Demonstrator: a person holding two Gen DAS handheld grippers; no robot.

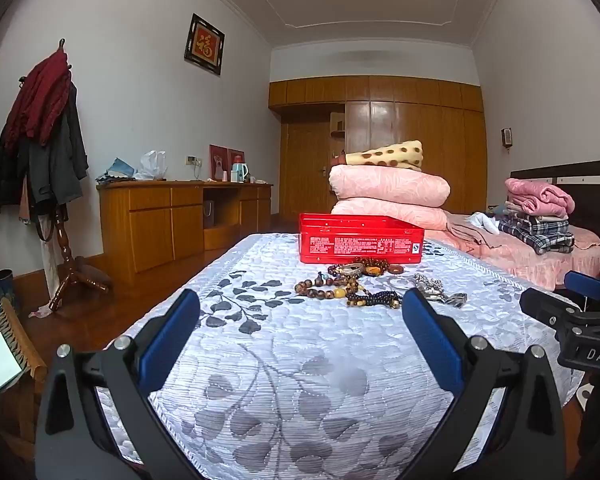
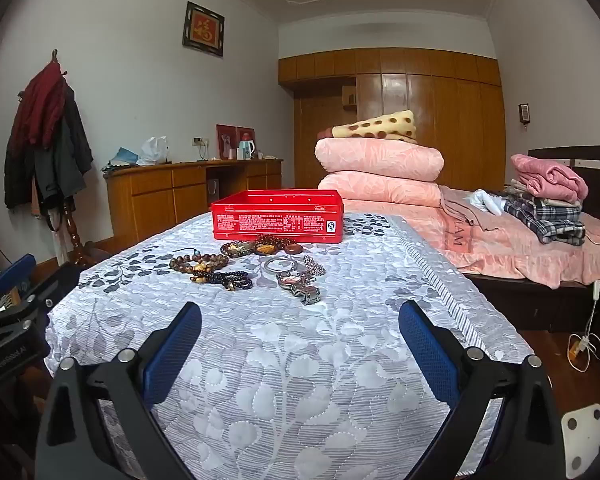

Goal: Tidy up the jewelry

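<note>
left gripper [image 1: 300, 312]: spread wide, nothing held
right gripper [image 2: 300, 320]: spread wide, nothing held
jewelry [image 2: 244, 264]: all loose on quilt [image 2: 300, 380]
red tin [image 2: 278, 216]: nothing seen placed inside; task judged unstarted

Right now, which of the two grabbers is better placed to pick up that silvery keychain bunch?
Probably the right gripper: the keychain bunch lies almost straight ahead between its open fingers. From the left gripper, also open, the bunch sits off to the right, past the bead bracelets.

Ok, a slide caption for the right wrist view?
Open right gripper faces beads and keyrings before a red tin on a quilt.
</note>
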